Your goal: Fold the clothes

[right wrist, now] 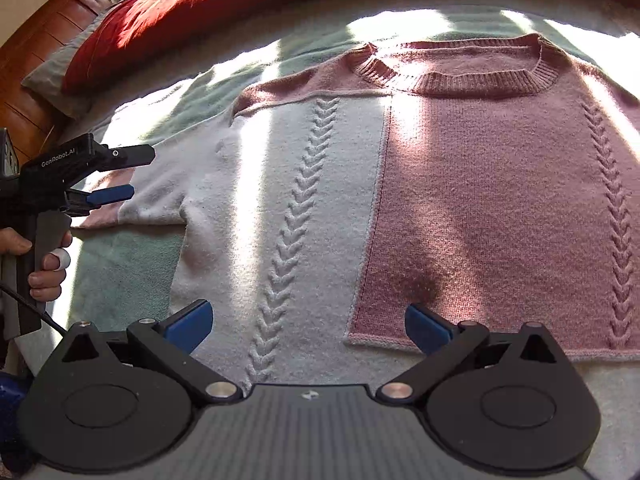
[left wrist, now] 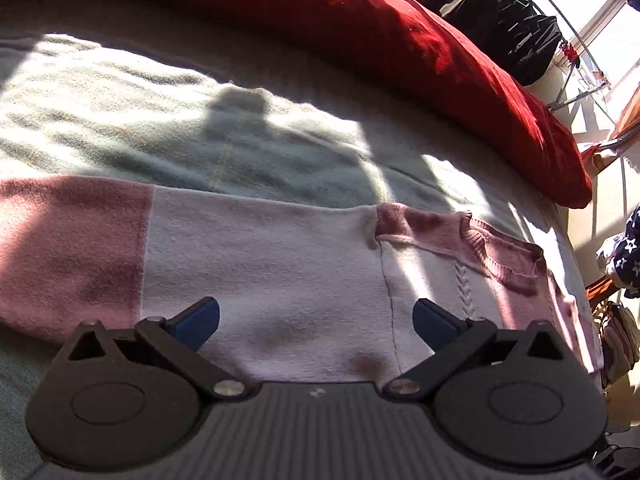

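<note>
A pink and white knit sweater (right wrist: 360, 184) lies flat on a pale green blanket (right wrist: 132, 268), neckline (right wrist: 456, 68) away from me. Its left sleeve (left wrist: 224, 264), white with a pink end, stretches out sideways. My left gripper (left wrist: 316, 320) hovers open over that sleeve near the shoulder seam, blue pads wide apart and empty. In the right wrist view the left gripper (right wrist: 120, 174) appears at the left edge above the sleeve, held by a hand (right wrist: 44, 268). My right gripper (right wrist: 308, 326) stands open over the sweater's lower hem, at the boundary of the white and pink panels.
A long red pillow (left wrist: 400, 48) lies along the far side of the bed. A wooden headboard (right wrist: 28, 68) stands behind it. A drying rack with dark clothes (left wrist: 516, 28) stands by a sunlit window. A star-patterned cloth (left wrist: 624, 256) hangs off the bed's right edge.
</note>
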Demonstrator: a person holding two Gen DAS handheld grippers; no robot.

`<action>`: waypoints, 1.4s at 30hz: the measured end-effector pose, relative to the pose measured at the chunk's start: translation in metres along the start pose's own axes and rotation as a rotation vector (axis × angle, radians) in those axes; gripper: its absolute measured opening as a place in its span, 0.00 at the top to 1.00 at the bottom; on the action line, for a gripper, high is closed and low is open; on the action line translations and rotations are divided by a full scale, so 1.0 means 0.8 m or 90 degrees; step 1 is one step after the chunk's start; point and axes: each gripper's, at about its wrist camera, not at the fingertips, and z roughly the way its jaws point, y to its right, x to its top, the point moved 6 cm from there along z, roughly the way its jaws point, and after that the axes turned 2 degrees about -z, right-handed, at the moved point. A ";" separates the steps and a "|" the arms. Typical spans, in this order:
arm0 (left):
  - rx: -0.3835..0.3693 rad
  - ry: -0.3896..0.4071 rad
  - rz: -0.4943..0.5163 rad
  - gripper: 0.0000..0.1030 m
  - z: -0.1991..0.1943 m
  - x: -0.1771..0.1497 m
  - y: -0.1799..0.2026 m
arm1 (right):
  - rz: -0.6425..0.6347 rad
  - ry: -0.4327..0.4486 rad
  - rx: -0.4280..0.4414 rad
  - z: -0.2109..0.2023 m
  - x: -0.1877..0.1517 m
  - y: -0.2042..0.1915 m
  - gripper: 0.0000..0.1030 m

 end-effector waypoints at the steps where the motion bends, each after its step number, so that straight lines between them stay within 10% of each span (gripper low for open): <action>1: 0.015 0.000 0.000 0.01 0.006 -0.003 -0.005 | 0.000 0.001 -0.002 -0.002 -0.001 -0.001 0.00; 6: 0.122 0.042 0.008 0.01 -0.013 0.004 -0.019 | -0.018 0.000 -0.018 -0.023 -0.017 0.007 0.00; 19: 0.025 0.019 0.075 0.01 -0.036 -0.051 0.100 | -0.050 0.012 -0.095 -0.098 -0.096 0.065 0.00; 32: 0.053 -0.040 0.116 0.01 -0.050 -0.179 0.185 | 0.036 -0.016 -0.137 -0.140 -0.189 0.182 0.00; 42: 0.060 -0.099 0.150 0.01 -0.053 -0.269 0.224 | -0.015 0.051 0.000 -0.178 -0.194 0.146 0.00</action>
